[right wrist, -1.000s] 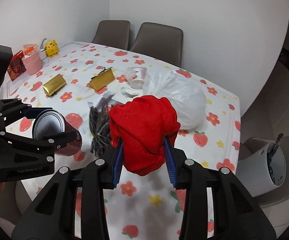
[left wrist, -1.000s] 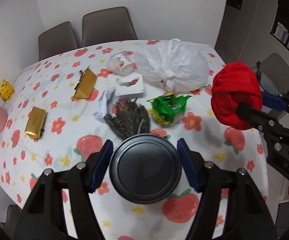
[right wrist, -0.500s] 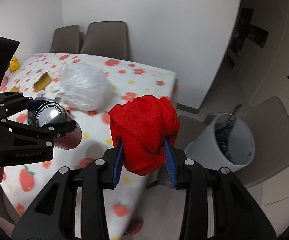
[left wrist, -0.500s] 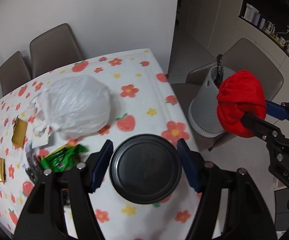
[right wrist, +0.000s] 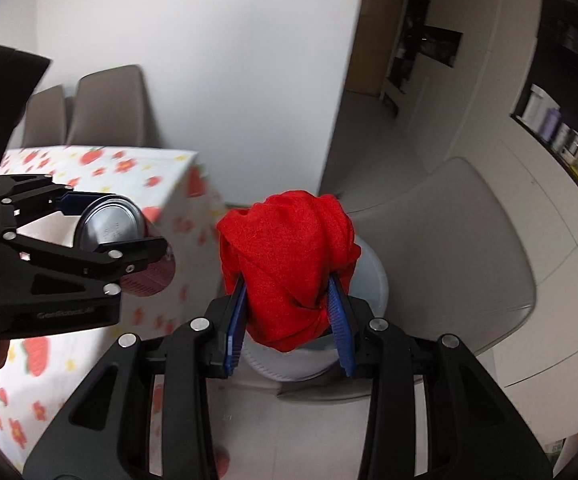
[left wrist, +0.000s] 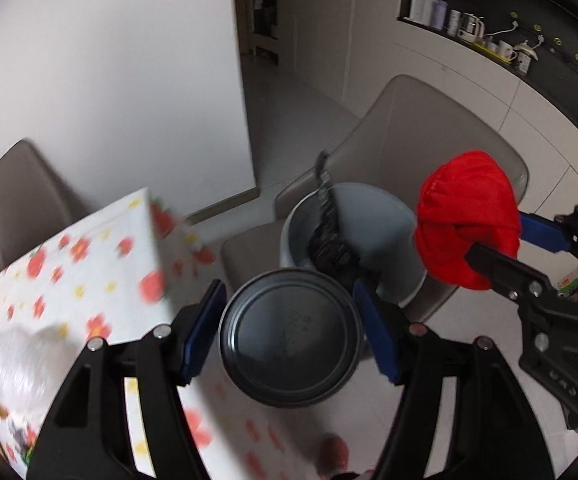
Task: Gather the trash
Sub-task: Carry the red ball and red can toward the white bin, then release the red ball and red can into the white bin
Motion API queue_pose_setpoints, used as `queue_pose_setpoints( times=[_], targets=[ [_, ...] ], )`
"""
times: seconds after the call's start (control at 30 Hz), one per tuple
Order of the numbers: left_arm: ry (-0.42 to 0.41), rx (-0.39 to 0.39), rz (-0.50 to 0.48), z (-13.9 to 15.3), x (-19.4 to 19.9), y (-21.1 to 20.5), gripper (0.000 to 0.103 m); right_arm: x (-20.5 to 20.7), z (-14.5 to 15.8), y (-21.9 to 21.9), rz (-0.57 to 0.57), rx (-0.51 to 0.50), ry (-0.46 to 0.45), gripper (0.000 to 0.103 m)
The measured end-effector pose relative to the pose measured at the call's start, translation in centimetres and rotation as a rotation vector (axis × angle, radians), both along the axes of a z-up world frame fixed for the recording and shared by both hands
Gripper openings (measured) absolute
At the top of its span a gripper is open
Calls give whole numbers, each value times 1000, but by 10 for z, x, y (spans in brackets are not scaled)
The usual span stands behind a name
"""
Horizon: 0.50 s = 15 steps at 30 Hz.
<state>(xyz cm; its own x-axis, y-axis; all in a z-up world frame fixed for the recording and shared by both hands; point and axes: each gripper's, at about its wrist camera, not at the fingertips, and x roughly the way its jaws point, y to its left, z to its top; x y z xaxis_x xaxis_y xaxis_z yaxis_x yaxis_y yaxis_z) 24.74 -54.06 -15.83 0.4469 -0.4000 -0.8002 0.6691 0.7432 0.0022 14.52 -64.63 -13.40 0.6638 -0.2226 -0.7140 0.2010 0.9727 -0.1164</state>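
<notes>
Left gripper (left wrist: pixel 289 328) clamped on a can (left wrist: pixel 289 334) just short of the bin (left wrist: pixel 373 216), right gripper (right wrist: pixel 289 316) clenched on a red cloth (right wrist: pixel 289 260) over the bin, bin on a chair (left wrist: pixel 401 148) beside the table (left wrist: pixel 69 264)

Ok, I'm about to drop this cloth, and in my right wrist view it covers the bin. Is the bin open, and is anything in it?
Observer: The left wrist view shows the bin open, with no lid. A black strip-like item stands up past its far rim.
Operator: Where's my cloth against the opening?
Observer: In that view the red cloth shows at the bin's right rim, not over the middle. Depth is hard to judge.
Operator: And the other hand's grip?
Observer: The left gripper has a blue pad on each side of the can. The can's dark end faces the camera, low in front of the bin.
</notes>
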Motion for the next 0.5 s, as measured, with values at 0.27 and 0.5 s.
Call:
queue_pose_setpoints(
  times=[0.27,0.5],
  targets=[
    [25,-24,-54,-18,30,-76,66,13,-17,-65,-62,2,9,36],
    [52,2,-67,-37,44,-107,66,21,-38,-88,-80,44,23,36]
  ],
)
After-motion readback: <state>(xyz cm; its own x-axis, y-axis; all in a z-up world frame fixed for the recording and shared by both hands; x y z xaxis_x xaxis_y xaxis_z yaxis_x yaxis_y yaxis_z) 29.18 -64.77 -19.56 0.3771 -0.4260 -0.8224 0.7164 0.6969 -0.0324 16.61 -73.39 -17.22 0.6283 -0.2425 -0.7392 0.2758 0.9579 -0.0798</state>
